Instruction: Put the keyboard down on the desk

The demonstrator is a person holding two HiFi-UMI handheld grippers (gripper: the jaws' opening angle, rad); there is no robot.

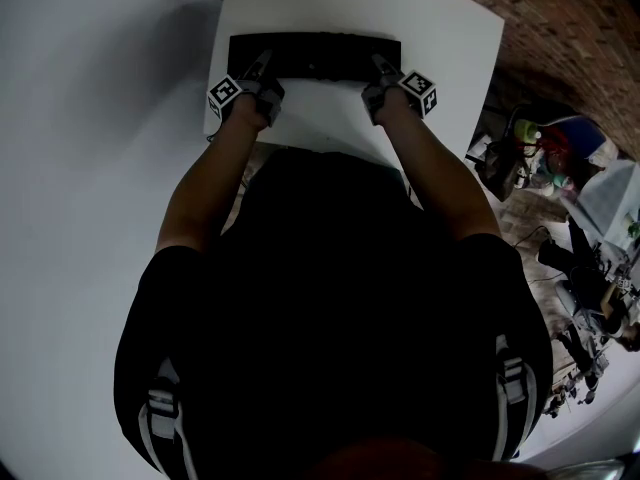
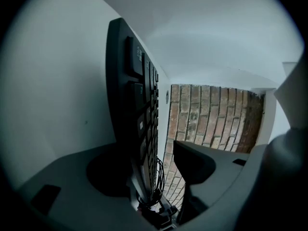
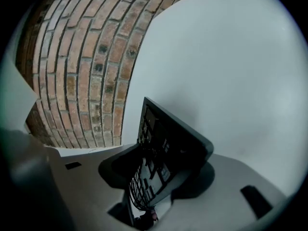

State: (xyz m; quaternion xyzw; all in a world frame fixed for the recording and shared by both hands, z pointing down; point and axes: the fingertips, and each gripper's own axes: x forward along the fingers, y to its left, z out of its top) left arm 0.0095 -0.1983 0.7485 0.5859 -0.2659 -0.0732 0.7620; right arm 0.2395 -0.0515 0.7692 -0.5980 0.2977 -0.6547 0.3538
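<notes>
Release stage, judged from how things lay. Found the black keyboard (image 1: 315,56) flat on the white desk (image 1: 440,28), at upper centre of the head view, long side running across the frame. Found the left gripper (image 1: 263,63) at its left end and the right gripper (image 1: 380,65) at its right end. Read both tongs as spread. In the left gripper view, saw brick wall through a gap between the key face and the right-hand jaw, with the keyboard's underside close against the other jaw. In the right gripper view, saw the keyboard's corner between parted jaws, contact there too dark to settle. Judged the placing all but done. Called for next: drawing both grippers straight back toward the lower edge of the frame, clear of the ends, without dragging the keyboard off its spot.
</notes>
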